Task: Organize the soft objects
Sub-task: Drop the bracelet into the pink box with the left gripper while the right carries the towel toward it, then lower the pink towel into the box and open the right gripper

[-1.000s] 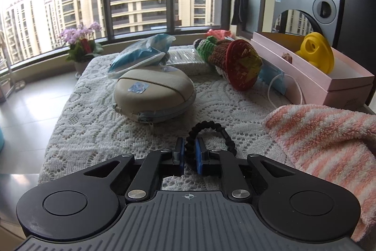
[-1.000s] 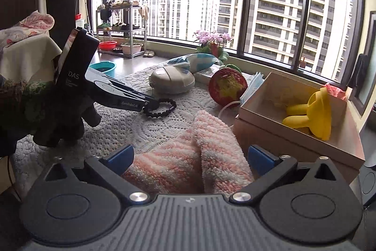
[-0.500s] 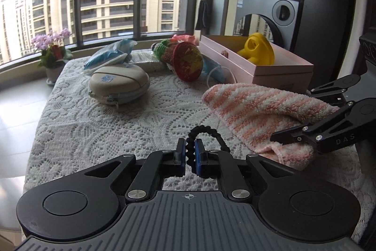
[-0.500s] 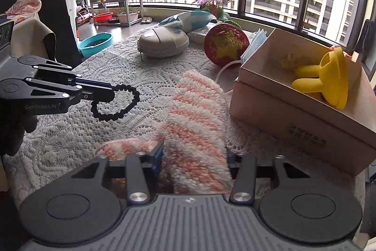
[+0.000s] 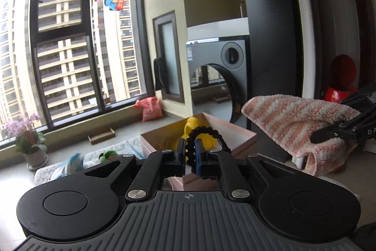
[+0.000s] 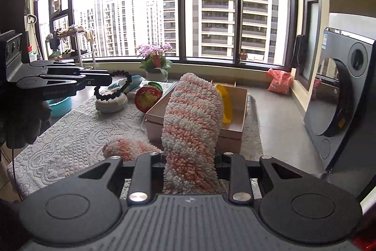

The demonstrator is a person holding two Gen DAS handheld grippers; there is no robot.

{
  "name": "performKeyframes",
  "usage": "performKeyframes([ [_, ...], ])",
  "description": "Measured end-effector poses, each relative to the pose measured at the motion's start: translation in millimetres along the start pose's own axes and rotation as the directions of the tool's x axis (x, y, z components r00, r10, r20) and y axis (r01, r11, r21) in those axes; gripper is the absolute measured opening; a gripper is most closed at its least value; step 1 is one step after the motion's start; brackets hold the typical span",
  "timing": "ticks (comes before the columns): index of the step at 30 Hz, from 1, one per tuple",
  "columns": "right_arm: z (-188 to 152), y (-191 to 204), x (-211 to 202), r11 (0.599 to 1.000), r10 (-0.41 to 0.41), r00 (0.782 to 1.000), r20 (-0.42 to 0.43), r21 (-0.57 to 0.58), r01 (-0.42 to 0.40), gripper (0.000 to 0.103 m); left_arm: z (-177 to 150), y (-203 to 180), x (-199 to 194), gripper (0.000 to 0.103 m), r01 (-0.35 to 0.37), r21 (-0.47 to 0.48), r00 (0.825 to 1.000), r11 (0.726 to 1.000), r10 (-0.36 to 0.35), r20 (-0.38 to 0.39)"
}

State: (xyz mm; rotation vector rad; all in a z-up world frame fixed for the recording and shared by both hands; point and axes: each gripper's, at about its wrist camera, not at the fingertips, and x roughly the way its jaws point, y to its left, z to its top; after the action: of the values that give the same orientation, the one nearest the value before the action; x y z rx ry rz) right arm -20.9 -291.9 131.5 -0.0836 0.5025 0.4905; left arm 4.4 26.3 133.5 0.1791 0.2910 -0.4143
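Observation:
My left gripper (image 5: 189, 154) is shut on a black beaded bracelet (image 5: 204, 133) and holds it in the air in front of the pink box (image 5: 237, 137). It also shows in the right wrist view (image 6: 103, 81) with the bracelet (image 6: 112, 88) hanging from it. My right gripper (image 6: 189, 164) is shut on a pink-and-white striped towel (image 6: 192, 119), lifted above the table before the box (image 6: 232, 124). The towel also shows at the right of the left wrist view (image 5: 296, 119). A yellow toy (image 6: 226, 105) lies in the box.
A lace cloth (image 6: 77, 138) covers the table. On it stand a beige round case (image 6: 110, 102), a red crocheted toy (image 6: 148, 99) and a blue packet (image 6: 134, 81). A flower pot (image 6: 155, 62) stands by the window. A washing machine (image 6: 340, 98) is at the right.
Both grippers have risen off the table. The towel has been lifted clear, and the bracelet has been carried up and toward the box.

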Motion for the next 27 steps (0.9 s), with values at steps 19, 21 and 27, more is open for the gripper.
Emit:
performKeyframes([
  [19,106.9,3.2,160.5,0.993,-0.115,0.988,0.103,0.043,0.111,0.028,-42.2,67.4,73.1,0.015,-0.096,-0.422,0.985,0.902,0.025,-0.171],
  [21,107.0,19.9,206.1,0.987,-0.159,0.987,0.006,0.035,0.159,0.028,-51.0,71.4,64.3,0.015,-0.105,-0.428,0.983,0.897,0.030,-0.179],
  [27,72.7,30.7,266.0,0.989,0.018,0.972,-0.236,0.148,0.018,0.053,-76.0,90.4,49.3,0.015,-0.160,-0.445,0.972,0.881,0.063,-0.226],
])
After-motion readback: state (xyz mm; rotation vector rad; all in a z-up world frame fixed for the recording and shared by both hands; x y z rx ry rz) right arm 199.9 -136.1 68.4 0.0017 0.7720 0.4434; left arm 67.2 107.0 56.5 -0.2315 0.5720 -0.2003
